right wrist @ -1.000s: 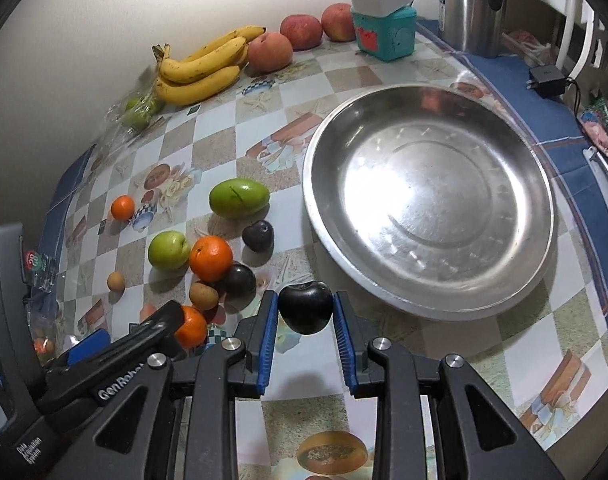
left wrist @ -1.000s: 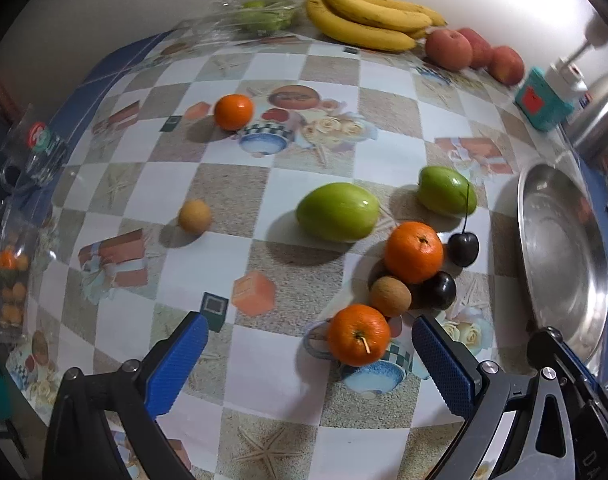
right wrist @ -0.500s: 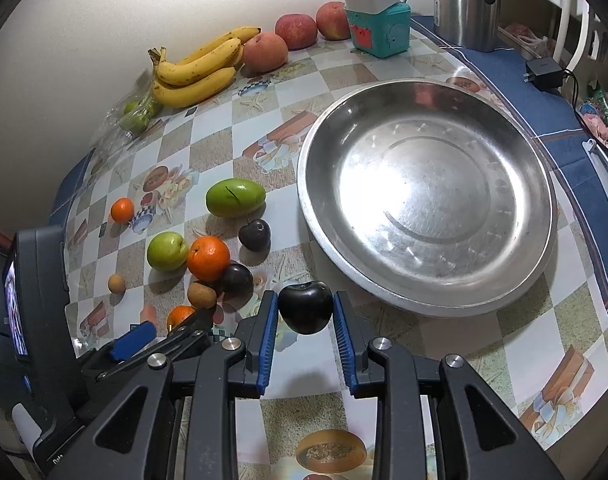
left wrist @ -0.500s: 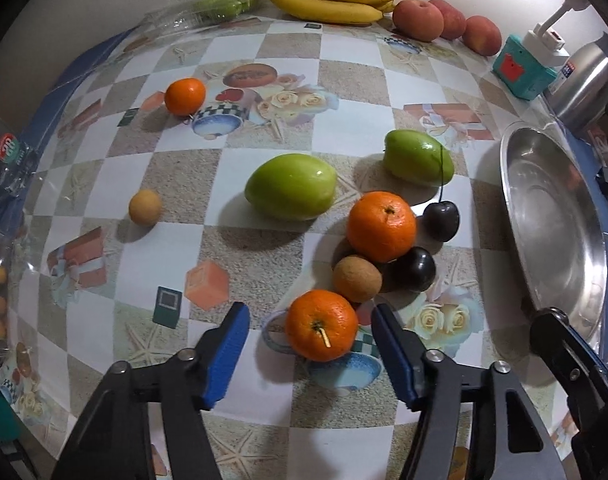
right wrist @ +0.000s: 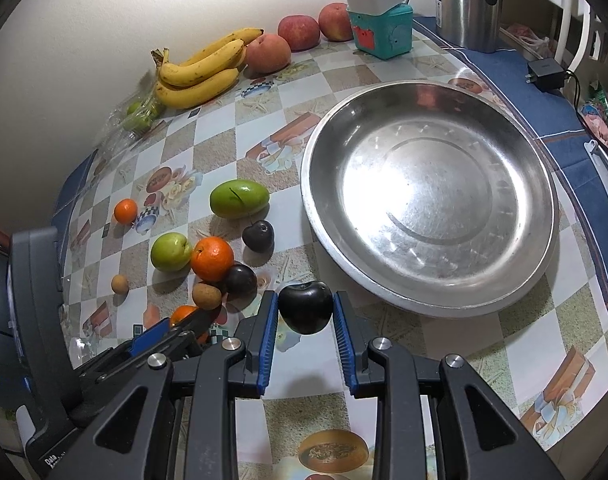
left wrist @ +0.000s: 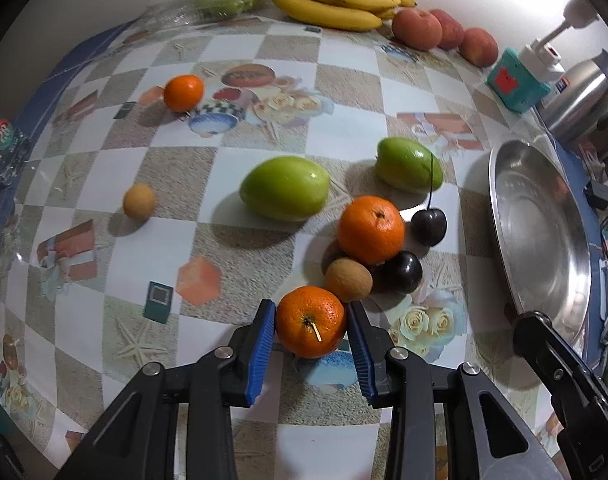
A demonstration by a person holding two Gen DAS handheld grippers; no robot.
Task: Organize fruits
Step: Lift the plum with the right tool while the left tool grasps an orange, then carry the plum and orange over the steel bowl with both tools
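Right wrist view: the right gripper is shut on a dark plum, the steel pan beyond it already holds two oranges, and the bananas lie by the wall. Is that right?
Not quite. The steel pan holds nothing; the right wrist view shows its whole bare inside. The rest stands: the right gripper is shut on the dark plum, and the bananas lie by the wall.

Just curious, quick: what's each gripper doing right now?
Left gripper: closing around the orange, fingers at its sides.
Right gripper: closed on a dark plum.
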